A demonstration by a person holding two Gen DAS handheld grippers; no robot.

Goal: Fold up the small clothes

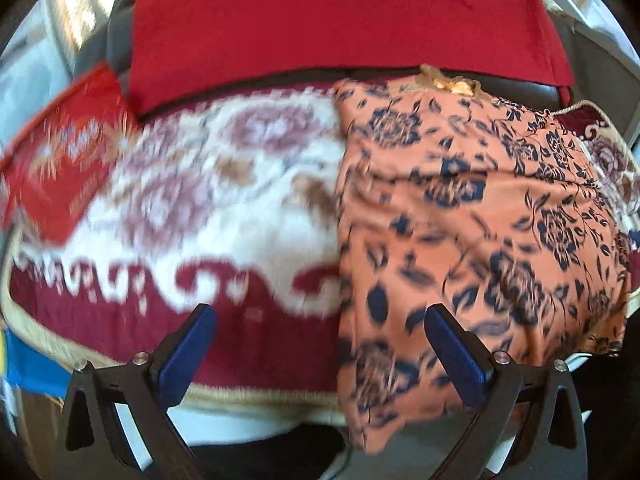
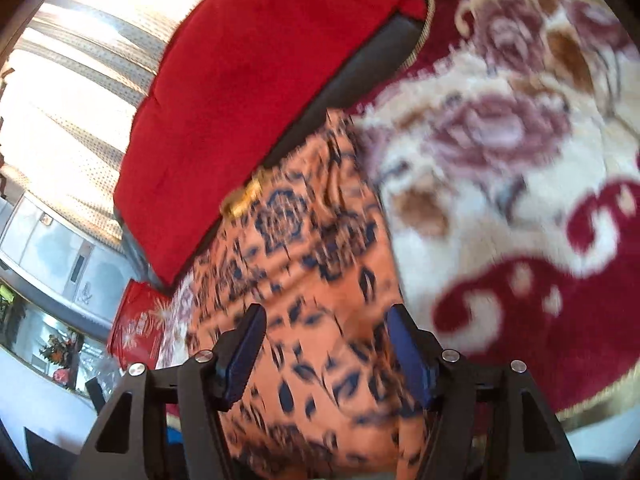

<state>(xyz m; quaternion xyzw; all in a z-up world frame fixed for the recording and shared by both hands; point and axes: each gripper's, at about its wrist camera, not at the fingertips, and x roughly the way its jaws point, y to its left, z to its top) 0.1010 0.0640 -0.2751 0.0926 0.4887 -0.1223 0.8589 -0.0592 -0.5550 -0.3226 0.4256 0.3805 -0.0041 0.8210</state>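
Orange flowered garment (image 1: 472,208) lay spread flat on the patterned blanket (image 1: 224,184), one long edge straight, neckline with its yellow trim (image 1: 452,82) toward the red cushion (image 1: 340,16); I judged it laid out that way so a fold could be run along its length. My left tool (image 1: 320,356) hung above the blanket beside the garment's edge, jaws wide, nothing between them. My right tool (image 2: 324,356) stood over the garment itself, jaws apart about midway, cloth below but not pinched as far as the blur let me see. A red packet (image 1: 60,156) sat at the blanket's far corner; it carried pale printing, too smeared to read. No other writing visible.
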